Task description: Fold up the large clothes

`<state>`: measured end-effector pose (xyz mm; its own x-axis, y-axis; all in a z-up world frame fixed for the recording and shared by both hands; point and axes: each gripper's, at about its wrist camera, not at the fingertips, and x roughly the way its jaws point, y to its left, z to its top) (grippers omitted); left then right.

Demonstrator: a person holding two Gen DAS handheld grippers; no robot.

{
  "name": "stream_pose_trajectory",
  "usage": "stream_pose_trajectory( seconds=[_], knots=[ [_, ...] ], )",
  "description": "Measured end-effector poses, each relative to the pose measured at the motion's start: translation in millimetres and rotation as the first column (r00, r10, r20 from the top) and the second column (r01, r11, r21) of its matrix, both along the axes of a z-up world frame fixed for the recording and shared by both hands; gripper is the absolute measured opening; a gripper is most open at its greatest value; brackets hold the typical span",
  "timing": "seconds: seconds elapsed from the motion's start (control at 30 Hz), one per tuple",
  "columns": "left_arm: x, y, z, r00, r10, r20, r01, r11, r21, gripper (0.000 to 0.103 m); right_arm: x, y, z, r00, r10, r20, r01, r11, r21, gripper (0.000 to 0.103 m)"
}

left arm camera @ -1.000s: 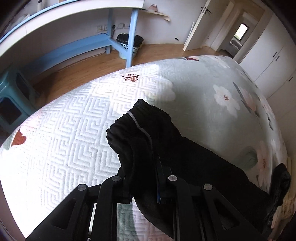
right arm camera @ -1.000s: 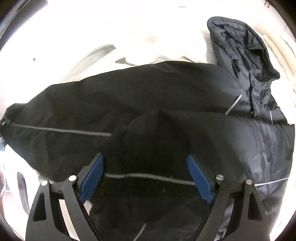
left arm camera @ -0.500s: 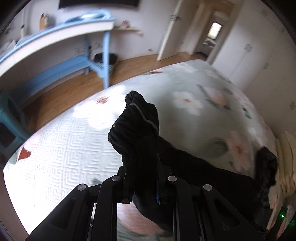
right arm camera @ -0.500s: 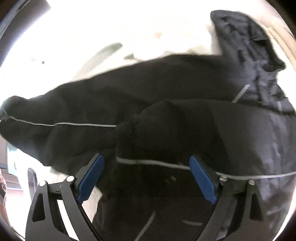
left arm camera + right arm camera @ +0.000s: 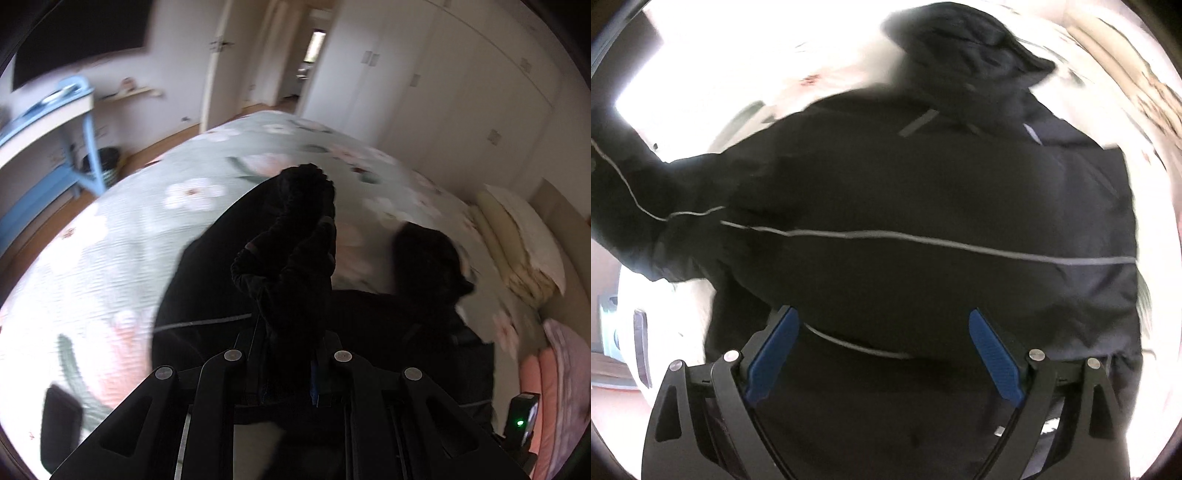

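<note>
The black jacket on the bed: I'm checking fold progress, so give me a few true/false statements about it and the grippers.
1. The left gripper is clamped on a sleeve cuff of the black jacket. True.
2. The right gripper is shut on the jacket. False: its jaws stand wide open above the fabric.
3. The jacket lies on a wooden floor. False: it lies on a floral bedspread.
4. The jacket has a hood. True.

Each tool [image 5: 882, 354] is black linkage with silver screws and blue ribbed pads [image 5: 995, 363].
</note>
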<state>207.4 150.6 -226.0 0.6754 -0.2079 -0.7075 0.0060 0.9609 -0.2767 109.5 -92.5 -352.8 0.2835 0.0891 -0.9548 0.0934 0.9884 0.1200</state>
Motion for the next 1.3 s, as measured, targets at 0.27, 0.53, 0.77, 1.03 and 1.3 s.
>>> stream_pose_trajectory(
  seconds=[0.27, 0.53, 0.77, 1.03, 1.3],
  knots=[
    [-20.5, -117.3, 16.3, 0.977, -0.210, 0.040, 0.211, 0.977, -0.029, 0.015, -37.1, -63.4, 6.4, 0.999, -0.051, -0.007, 0.051, 0.998, -0.022, 0.094],
    [-40.7, -256.5, -55.9, 0.899, -0.424, -0.110, 0.422, 0.905, -0.042, 0.016, -60.5, -136.9, 17.8, 0.988, -0.156, 0.004, 0.156, 0.987, -0.044, 0.094],
    [-38.1, -278.4, -154.7, 0.801, -0.500, -0.329, 0.475, 0.865, -0.161, 0.022, -61.6, -167.9, -2.3, 0.986, -0.159, -0.043, 0.155, 0.985, -0.072, 0.094],
    [-46.3, -253.0, -140.5, 0.705, -0.609, -0.364, 0.477, 0.787, -0.392, 0.053, -48.7, -177.4, 10.8, 0.992, -0.125, -0.007, 0.125, 0.991, -0.046, 0.094],
    [-77.6, -197.6, -107.8, 0.767, -0.534, -0.355, 0.392, 0.828, -0.400, 0.063, -22.9, -173.9, 41.0, 0.992, -0.116, 0.040, 0.115, 0.992, 0.044, 0.094]
  ],
)
